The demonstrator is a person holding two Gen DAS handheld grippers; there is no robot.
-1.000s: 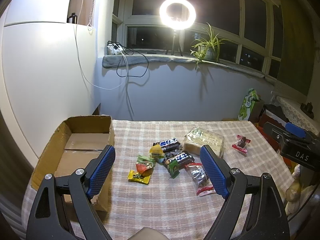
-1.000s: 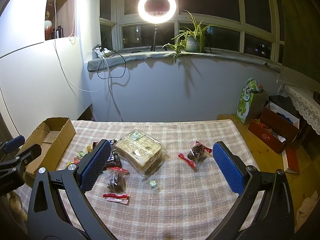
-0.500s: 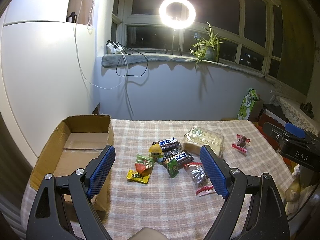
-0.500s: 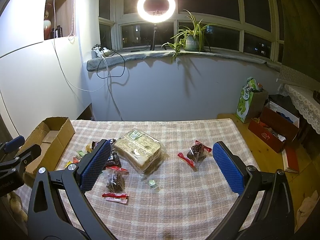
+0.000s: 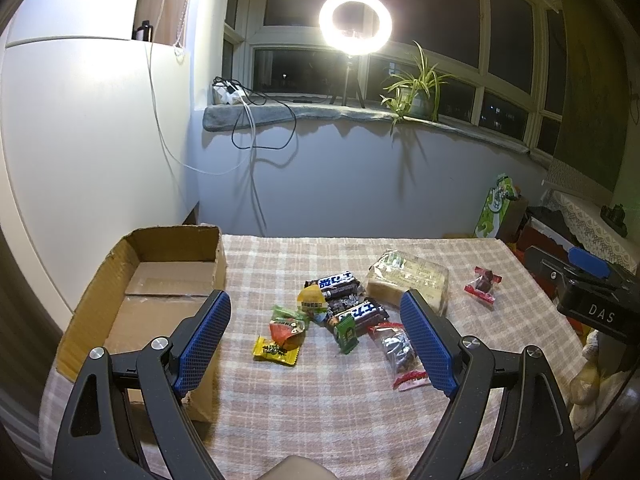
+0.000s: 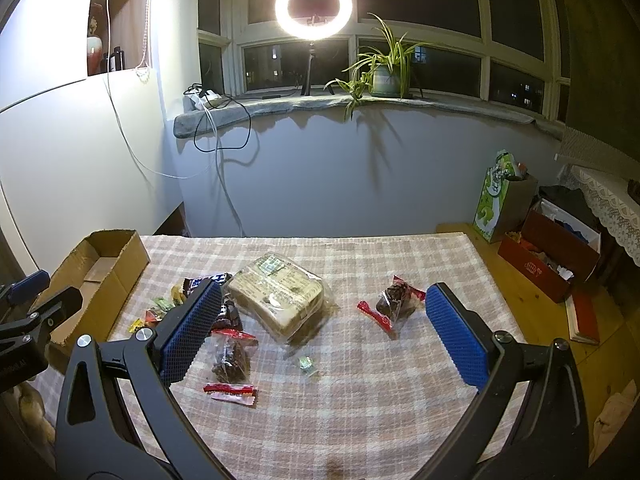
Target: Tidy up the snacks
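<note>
Snacks lie in a loose cluster on the checked tablecloth (image 5: 320, 400), mid-table toward the left edge. The wrapped bread loaf (image 6: 276, 296) sits near the middle of the cloth, tilted, with the dark chocolate bars (image 5: 344, 300) just left of it, touching each other. Left of those sit a yellow-topped jelly cup (image 5: 311, 300), a green and red candy packet (image 5: 288, 324) and a yellow sachet (image 5: 276, 350), closest to the box. A small green packet (image 5: 346, 332) leans on the bars. The clear pouch with red ends (image 6: 230, 364) lies nearer your edge of the cloth, in front of the loaf. A tiny green candy (image 6: 307, 362) sits alone just right of that pouch. 1 red-wrapped dark snack (image 6: 394, 300) lies well apart toward the right edge.

The open cardboard box (image 5: 120, 280) stands at the left edge of the table; its floor looks bare.

Your left gripper (image 5: 316, 342) hangs above the near edge, jaws wide apart, holding nothing; the candy cluster shows between its blue pads (image 5: 204, 340). Your right gripper (image 6: 320, 332) is likewise spread wide and holding nothing, framing the loaf and the red-wrapped snack.

Behind the table: ring light (image 6: 314, 6), potted plant (image 6: 384, 68) on the sill, green bag (image 6: 498, 196) on the floor at right.
</note>
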